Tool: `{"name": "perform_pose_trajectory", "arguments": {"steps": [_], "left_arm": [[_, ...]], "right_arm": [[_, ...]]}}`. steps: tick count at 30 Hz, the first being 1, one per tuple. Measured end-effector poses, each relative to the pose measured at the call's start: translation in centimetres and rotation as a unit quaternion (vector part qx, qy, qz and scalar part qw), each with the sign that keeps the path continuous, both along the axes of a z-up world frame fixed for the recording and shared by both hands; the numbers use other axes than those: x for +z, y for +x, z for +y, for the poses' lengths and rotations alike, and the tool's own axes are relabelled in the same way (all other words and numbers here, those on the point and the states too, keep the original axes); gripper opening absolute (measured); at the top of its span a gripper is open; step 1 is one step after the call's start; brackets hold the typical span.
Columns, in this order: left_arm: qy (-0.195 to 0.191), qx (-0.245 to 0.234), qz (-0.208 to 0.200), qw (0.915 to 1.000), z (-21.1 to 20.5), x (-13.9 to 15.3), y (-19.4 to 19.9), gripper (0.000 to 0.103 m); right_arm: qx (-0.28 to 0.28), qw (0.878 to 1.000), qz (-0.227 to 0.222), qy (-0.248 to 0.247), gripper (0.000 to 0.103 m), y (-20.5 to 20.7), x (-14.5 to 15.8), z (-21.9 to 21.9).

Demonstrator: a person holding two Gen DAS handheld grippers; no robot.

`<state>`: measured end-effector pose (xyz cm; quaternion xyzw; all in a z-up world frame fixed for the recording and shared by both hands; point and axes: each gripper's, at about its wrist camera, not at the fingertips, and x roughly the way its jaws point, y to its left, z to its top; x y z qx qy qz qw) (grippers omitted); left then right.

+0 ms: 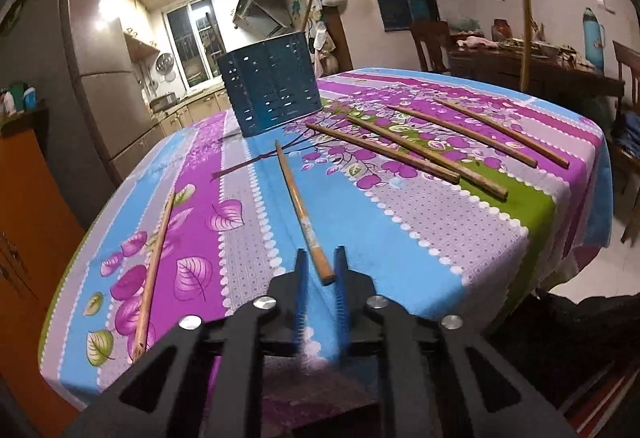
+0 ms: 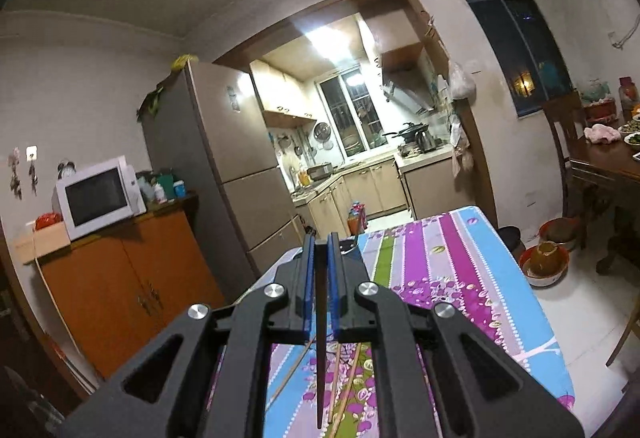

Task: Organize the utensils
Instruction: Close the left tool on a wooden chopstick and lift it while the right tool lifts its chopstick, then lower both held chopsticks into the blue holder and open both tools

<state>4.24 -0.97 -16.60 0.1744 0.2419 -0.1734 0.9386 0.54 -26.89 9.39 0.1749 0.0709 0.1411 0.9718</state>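
Observation:
In the left wrist view a dark blue perforated utensil holder [image 1: 272, 90] stands at the far side of the flowered tablecloth [image 1: 400, 238]. Several wooden chopsticks lie on the cloth: one [image 1: 304, 214] runs toward me, one [image 1: 156, 266] at the left, several [image 1: 436, 142] at the right. My left gripper [image 1: 320, 258] is open, its fingers on either side of the near end of the middle chopstick. My right gripper [image 2: 320, 242] is raised above the table and shut on a dark thin stick [image 2: 321, 338] that hangs down between the fingers.
The table's edge drops off at the right [image 1: 560, 230]. Beyond stand an orange cabinet [image 2: 120, 278] with a microwave [image 2: 96, 196], a fridge [image 2: 224, 158], a kitchen, and a wooden dining table [image 2: 608, 166] with chairs. Bowls [image 2: 546, 258] sit on the floor.

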Motion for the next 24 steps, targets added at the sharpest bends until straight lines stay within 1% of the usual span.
{"name": "perform_pose_trajectory", "arguments": {"steps": [1,4,7,10,14,17,19,21,24], "left_arm": [[0.0,0.0,-0.001,1.0,0.0,-0.1,0.0,0.01],[0.0,0.003,-0.005,1.0,0.1,-0.1,-0.2,0.009],[-0.004,0.009,-0.007,0.9999,0.5,-0.1,-0.1,0.008],[-0.012,0.018,-0.021,0.9995,0.9,0.6,-0.4,0.008],[-0.025,0.024,-0.059,0.9977,1.6,3.3,-0.8,0.007],[-0.04,0.023,-0.088,0.9951,2.2,6.2,-0.7,0.007],[-0.057,0.018,-0.094,0.9938,2.6,7.9,-0.4,0.007],[-0.082,0.01,-0.099,0.9916,3.1,10.1,0.2,0.007],[-0.104,-0.002,-0.11,0.9885,3.6,13.0,1.0,0.007]], "right_arm": [[0.002,1.0,-0.001,-0.004,0.005,-0.1,-0.1,0.2],[0.006,1.0,-0.008,-0.019,0.005,-0.4,-0.3,1.1],[0.004,0.999,-0.011,-0.047,0.005,-0.3,-0.5,2.2],[0.017,0.998,-0.013,-0.054,0.005,-0.2,-0.7,3.0],[0.037,0.997,-0.022,-0.06,0.005,0.7,-0.1,3.8],[0.052,0.996,-0.031,-0.061,0.005,1.6,0.5,4.2],[0.066,0.995,-0.034,-0.061,0.005,2.5,1.0,4.4],[0.075,0.995,-0.034,-0.058,0.005,3.4,1.2,4.3],[0.088,0.995,-0.023,-0.047,0.005,5.4,1.5,4.1]]}}
